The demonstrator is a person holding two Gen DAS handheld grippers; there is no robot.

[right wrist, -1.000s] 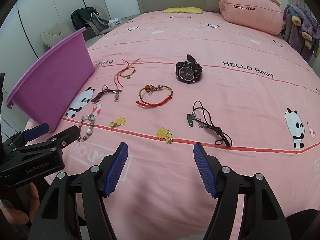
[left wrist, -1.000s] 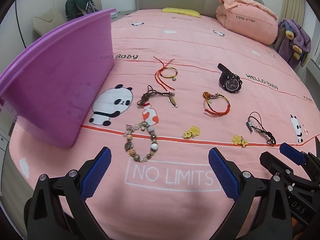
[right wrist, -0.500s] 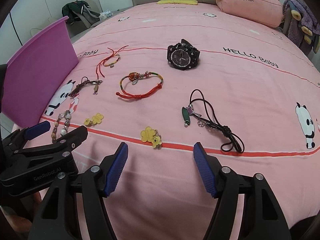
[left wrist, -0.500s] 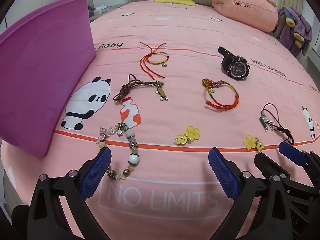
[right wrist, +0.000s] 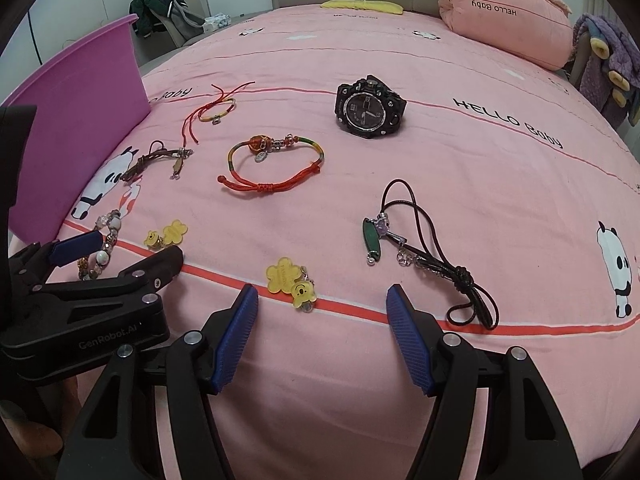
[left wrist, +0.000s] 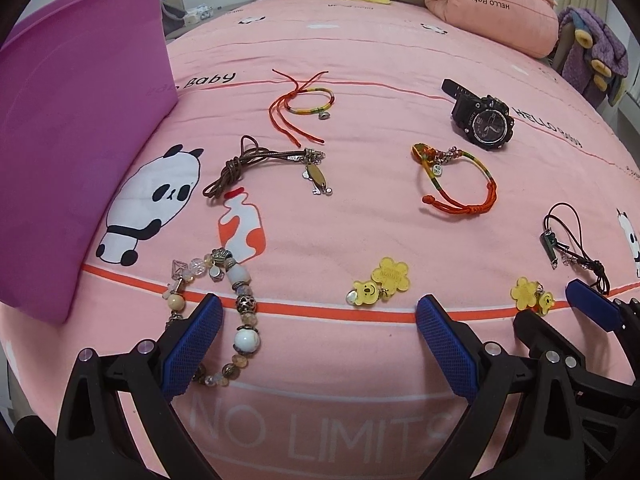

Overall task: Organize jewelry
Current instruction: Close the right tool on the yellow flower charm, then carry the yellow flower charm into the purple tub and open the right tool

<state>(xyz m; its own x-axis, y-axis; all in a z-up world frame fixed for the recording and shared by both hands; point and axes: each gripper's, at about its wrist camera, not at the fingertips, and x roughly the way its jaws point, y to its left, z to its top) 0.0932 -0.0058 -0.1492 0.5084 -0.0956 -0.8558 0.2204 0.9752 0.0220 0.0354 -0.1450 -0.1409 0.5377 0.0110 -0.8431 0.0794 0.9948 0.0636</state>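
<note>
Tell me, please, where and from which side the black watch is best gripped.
Probably across the black watch case, coming down from above with one finger on each side. It lies face up and flat on the pink bedspread, so the thick round case stands proud, while the strap lies low against the fabric and offers little to pinch.

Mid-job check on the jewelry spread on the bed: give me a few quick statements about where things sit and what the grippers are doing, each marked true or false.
1. The black watch lies in the purple bin. False: it lies on the pink bedspread.
2. The right gripper is open and empty. True.
3. The left gripper grips the beaded bracelet. False: its jaws are open, holding nothing.
4. There are two yellow flower charms. True.
5. The green-pendant cord lies apart from the watch. True.
</note>
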